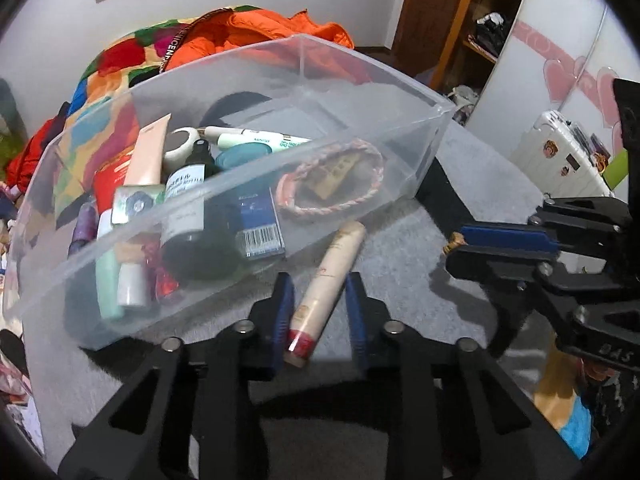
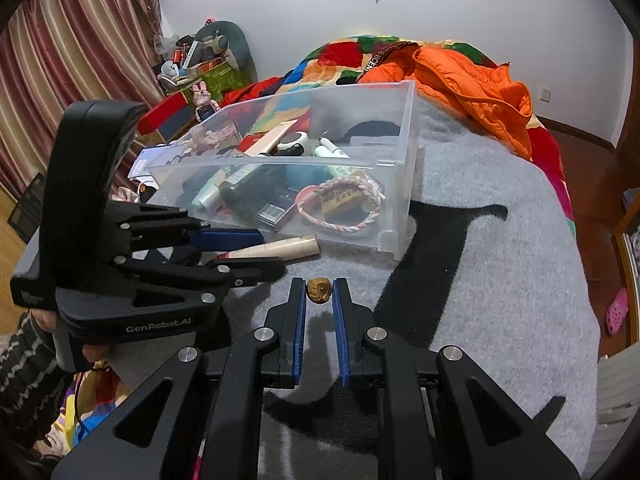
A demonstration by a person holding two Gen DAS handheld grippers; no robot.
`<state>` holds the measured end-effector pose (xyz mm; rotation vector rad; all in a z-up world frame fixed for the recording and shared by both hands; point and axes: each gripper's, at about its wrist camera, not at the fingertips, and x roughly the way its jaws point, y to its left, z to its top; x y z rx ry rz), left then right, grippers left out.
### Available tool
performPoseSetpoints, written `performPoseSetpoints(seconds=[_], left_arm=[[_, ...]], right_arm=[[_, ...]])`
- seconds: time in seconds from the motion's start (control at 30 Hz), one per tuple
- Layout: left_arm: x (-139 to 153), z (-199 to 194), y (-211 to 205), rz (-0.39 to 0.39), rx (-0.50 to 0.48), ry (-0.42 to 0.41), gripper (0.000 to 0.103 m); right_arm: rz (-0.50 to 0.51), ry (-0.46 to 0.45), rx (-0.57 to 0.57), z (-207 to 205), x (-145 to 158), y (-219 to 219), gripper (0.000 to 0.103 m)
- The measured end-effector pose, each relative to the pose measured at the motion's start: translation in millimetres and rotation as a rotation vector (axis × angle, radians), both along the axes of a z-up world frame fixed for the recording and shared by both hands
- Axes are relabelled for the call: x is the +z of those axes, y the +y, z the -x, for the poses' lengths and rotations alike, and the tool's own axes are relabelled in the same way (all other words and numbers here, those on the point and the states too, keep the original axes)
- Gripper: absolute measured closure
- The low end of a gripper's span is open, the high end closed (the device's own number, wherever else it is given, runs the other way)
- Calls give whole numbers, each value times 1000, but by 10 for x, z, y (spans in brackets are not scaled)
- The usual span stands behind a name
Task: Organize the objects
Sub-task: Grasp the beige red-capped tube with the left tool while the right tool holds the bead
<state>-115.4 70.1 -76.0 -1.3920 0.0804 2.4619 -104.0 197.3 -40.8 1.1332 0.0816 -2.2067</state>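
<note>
Cream tube [image 1: 326, 292] lies on the grey blanket [image 1: 420, 240], just outside the clear bin [image 1: 436, 120].
The left gripper [image 1: 318, 312] is clamped on it near the cap end, so it could swivel when lifted; the right gripper [image 2: 319, 292] pinches a small brown nut [image 2: 319, 289].

Clear glossy plastic bin [image 1: 400, 80] on fuzzy grey-and-black blanket [image 2: 500, 280]; matt black claws.

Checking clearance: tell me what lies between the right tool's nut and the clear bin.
In the right wrist view, only the cream tube and grey blanket separate carved nut from clear bin.
</note>
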Motion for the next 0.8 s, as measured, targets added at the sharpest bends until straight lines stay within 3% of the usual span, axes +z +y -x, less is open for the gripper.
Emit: performPoseSetpoints(seconds=[0.1,0.37,0.8], left_arm=[[3,-115,0,10,9,18,89],[107,-426,-105,-26,82,65,89],[611,-565,-315,-75,173,210,89]], right_arm=[[1,-3,-2,0,3,-8,91],[25,6,-2,-24,82,-42,91],[82,110,12,-48,495,-153,91]])
